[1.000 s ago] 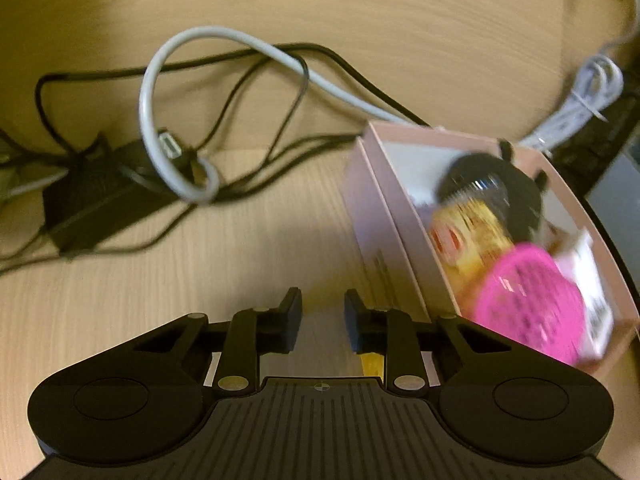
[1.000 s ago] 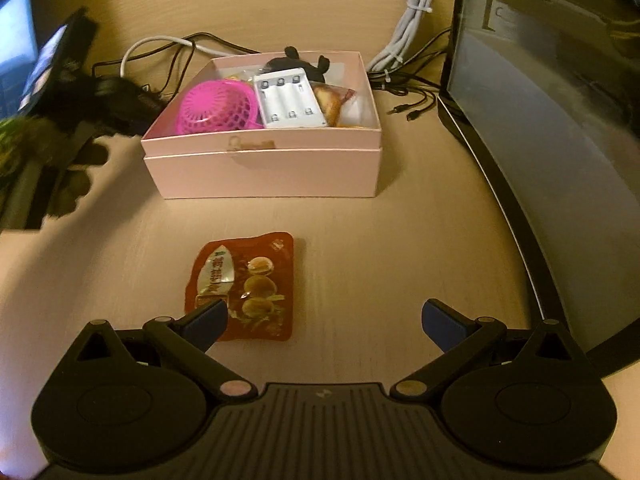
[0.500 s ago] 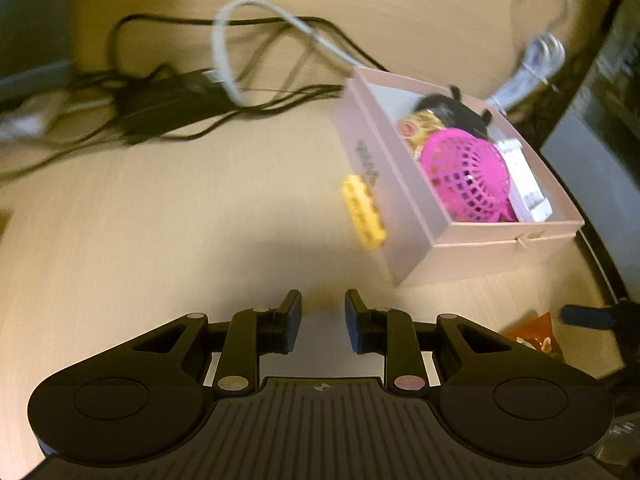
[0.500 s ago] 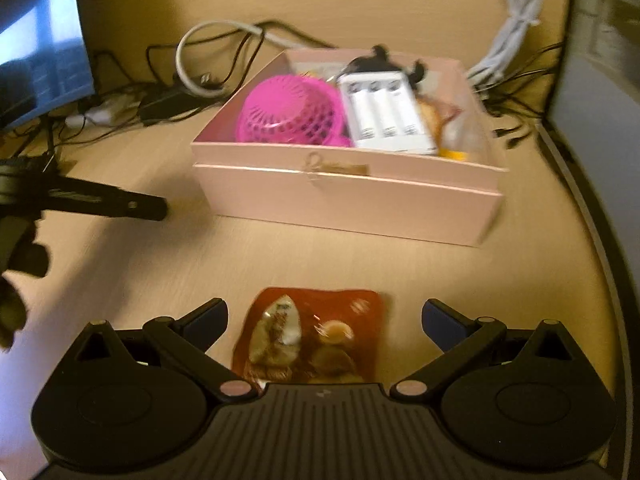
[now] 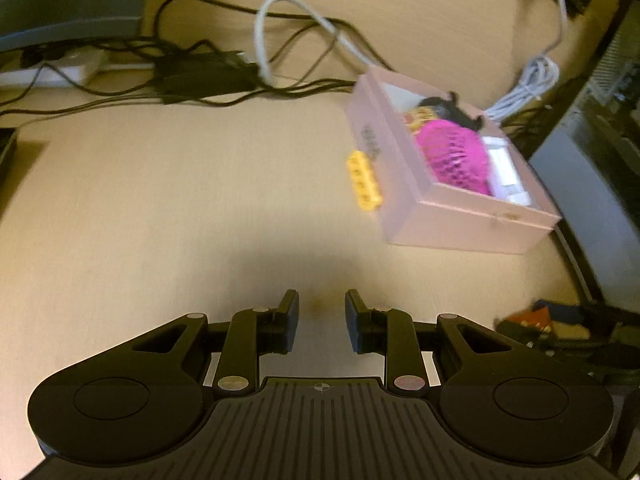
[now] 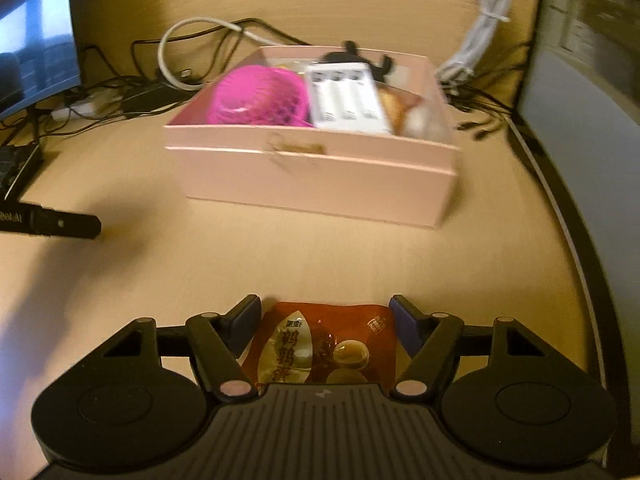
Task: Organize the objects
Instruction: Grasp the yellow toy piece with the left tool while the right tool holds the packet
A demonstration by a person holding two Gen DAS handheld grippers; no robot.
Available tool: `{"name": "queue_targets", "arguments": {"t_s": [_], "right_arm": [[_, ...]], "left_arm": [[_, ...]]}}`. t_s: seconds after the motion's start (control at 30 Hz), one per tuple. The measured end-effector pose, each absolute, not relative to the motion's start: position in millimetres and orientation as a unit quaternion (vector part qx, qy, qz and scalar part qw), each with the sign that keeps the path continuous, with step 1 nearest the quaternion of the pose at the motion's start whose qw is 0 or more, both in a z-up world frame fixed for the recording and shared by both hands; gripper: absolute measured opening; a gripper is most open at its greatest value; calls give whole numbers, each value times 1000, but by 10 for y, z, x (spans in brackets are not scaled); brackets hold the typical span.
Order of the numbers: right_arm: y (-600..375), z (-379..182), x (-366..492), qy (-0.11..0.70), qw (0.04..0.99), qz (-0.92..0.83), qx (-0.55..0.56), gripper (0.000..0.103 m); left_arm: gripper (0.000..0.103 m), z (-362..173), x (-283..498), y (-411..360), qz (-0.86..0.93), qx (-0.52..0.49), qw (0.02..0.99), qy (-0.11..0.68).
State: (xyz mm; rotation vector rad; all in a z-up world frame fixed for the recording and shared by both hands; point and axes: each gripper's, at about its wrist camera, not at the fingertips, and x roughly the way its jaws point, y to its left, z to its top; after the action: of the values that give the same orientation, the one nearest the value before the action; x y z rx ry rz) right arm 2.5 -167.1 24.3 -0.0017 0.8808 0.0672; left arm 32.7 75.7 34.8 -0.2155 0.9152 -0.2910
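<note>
Closer now, right gripper straddles one red snack packet, fingers apart; left gripper narrowly apart, empty; one yellow block beside one pink box.

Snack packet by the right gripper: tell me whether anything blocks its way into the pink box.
Nothing visible does. The snack packet lies between the open fingers of the right gripper, and bare table runs to the pink box. The box is fairly full: pink basket and white charger.

my right gripper is straddling the red snack packet, fingers parted beside its edges; the pink box is sitting ahead.
</note>
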Motion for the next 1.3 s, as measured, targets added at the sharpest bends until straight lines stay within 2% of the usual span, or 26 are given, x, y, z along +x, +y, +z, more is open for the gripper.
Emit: {"name": "queue_targets", "arguments": {"t_s": [0.17, 0.27, 0.47, 0.6, 0.67, 0.8, 0.97, 1.17, 1.23, 1.3], "right_arm": [[-1738, 229, -124, 421, 907, 16, 0, 71], [-1759, 223, -177, 420, 908, 14, -1, 72], [-1761, 213, -248, 421, 907, 9, -3, 76], [-1769, 209, -272, 429, 903, 1, 0, 83], [-1783, 202, -272, 430, 903, 2, 2, 87], [-1785, 208, -256, 438, 899, -2, 4, 87], [-1794, 212, -256, 439, 898, 9, 3, 88], [-1798, 212, -234, 445, 896, 17, -1, 91], [-1790, 208, -231, 448, 894, 20, -4, 96], [-1791, 206, -228, 448, 894, 20, -4, 97]], "left_arm": [[28, 438, 448, 530, -146, -106, 891, 417], [28, 441, 685, 560, -129, -143, 889, 416], [28, 416, 1345, 483, -105, -85, 905, 403], [28, 330, 1800, 415, -108, -67, 906, 404], [19, 273, 1983, 349, -117, -54, 903, 410], [15, 189, 2199, 309, -159, -30, 889, 429], [15, 191, 2130, 322, -220, 15, 873, 434], [15, 222, 1662, 332, -300, 96, 847, 429], [16, 232, 1483, 374, -323, 97, 836, 434], [21, 233, 1326, 498, -329, 70, 831, 443]]}}
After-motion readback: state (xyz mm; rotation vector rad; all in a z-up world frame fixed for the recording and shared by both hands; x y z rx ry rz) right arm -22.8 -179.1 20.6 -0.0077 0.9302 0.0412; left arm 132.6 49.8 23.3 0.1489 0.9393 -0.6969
